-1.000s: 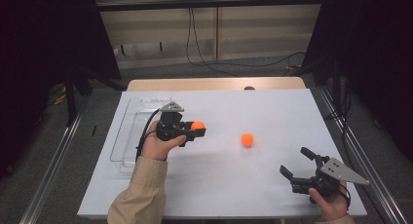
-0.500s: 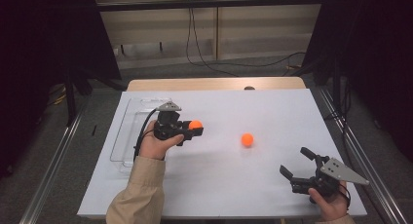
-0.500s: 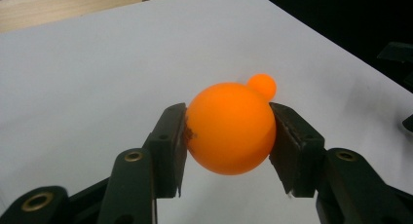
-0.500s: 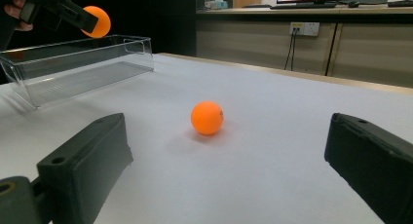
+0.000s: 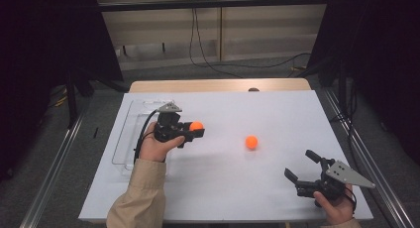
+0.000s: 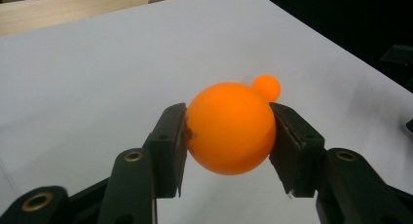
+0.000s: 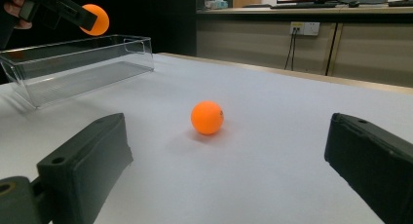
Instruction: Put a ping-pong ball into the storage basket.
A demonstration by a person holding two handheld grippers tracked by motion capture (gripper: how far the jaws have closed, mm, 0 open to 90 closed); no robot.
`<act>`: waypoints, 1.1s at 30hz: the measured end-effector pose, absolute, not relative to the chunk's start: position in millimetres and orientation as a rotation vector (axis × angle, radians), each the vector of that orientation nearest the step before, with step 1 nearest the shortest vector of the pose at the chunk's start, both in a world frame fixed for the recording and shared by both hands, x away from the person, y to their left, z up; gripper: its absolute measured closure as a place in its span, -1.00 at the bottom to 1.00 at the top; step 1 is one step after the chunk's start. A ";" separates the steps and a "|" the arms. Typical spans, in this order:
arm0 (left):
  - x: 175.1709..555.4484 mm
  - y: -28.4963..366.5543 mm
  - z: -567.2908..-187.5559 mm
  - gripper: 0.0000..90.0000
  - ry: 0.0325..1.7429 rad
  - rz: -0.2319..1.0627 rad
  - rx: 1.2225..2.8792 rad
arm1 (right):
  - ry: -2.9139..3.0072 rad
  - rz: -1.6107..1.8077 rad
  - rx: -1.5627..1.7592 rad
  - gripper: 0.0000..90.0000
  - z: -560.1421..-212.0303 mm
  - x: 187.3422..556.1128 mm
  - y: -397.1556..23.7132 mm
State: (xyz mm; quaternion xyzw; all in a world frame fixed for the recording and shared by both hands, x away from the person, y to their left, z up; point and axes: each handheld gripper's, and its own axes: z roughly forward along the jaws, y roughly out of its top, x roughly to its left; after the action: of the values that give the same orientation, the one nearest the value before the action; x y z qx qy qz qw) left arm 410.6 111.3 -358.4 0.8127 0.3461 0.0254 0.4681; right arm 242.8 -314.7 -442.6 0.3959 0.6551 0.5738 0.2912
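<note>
Smoothness marks the orange ball [image 6: 229,128] clenched between your left gripper [image 5: 192,130]'s flat black pads, lifted above the matte white table [image 5: 218,188] just beside the clear, hard-walled rectangular tray [image 5: 130,134]. Your right gripper [image 5: 303,166] sits near the front right corner, jaws spread wide and holding nothing. Between them a second orange ball [image 5: 251,142] rests on open sheet, with bare room all round it.
</note>
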 end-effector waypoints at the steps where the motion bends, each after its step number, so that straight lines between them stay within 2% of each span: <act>1: 410.6 112.3 -357.9 0.13 0.850 0.060 1.995 | 1.746 1.530 1.056 -0.96 -442.5 242.7 -314.7; 33: 414.3 130.6 -353.5 0.13 0.880 0.091 1.975 | 1.745 1.531 1.057 -0.96 -442.4 242.7 -314.7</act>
State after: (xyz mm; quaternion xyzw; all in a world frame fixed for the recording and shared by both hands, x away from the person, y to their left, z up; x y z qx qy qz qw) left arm 414.3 130.6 -353.5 0.8057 0.3590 0.0371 0.4697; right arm 242.7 -314.7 -442.4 0.3965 0.6544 0.5743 0.2912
